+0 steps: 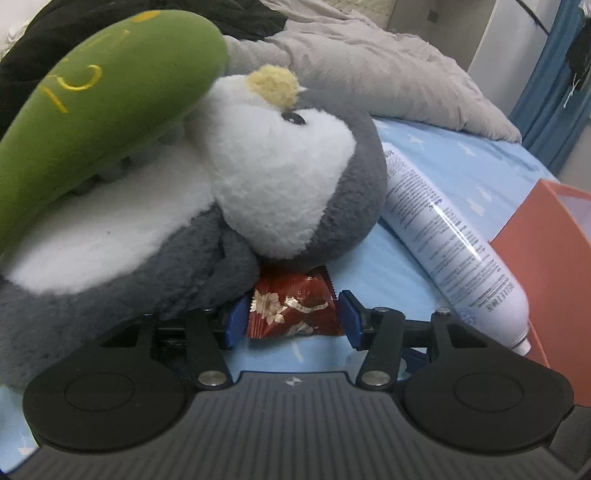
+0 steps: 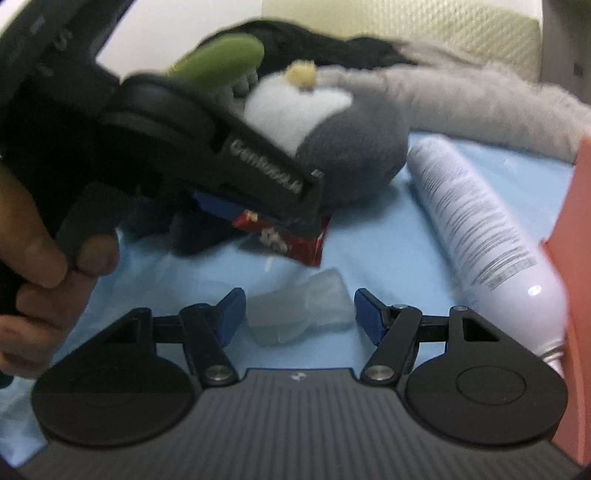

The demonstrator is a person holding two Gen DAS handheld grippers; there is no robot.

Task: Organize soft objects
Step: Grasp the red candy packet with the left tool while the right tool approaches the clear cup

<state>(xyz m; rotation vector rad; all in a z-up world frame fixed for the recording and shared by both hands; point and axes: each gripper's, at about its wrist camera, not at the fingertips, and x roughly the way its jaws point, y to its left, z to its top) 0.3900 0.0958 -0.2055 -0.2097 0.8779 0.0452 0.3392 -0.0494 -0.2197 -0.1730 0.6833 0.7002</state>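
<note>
A grey and white penguin plush [image 1: 280, 177] lies on the blue bedsheet, with a green plush [image 1: 96, 99] resting on it. A red snack packet [image 1: 291, 310] lies partly under the penguin's head. My left gripper [image 1: 291, 319] has its blue pads on both sides of the packet and looks closed on it; it also shows in the right wrist view [image 2: 280, 218], held by a hand. My right gripper [image 2: 299, 314] is open around a small clear plastic packet [image 2: 299, 310] on the sheet. The penguin [image 2: 332, 140] and green plush [image 2: 221, 59] lie beyond.
A white spray can [image 1: 450, 236] lies to the right of the penguin, against an orange box [image 1: 546, 251]. A grey blanket [image 1: 388, 70] and black fabric [image 1: 221, 14] lie behind. The can [image 2: 491, 240] and box [image 2: 576, 258] are at right in the right wrist view.
</note>
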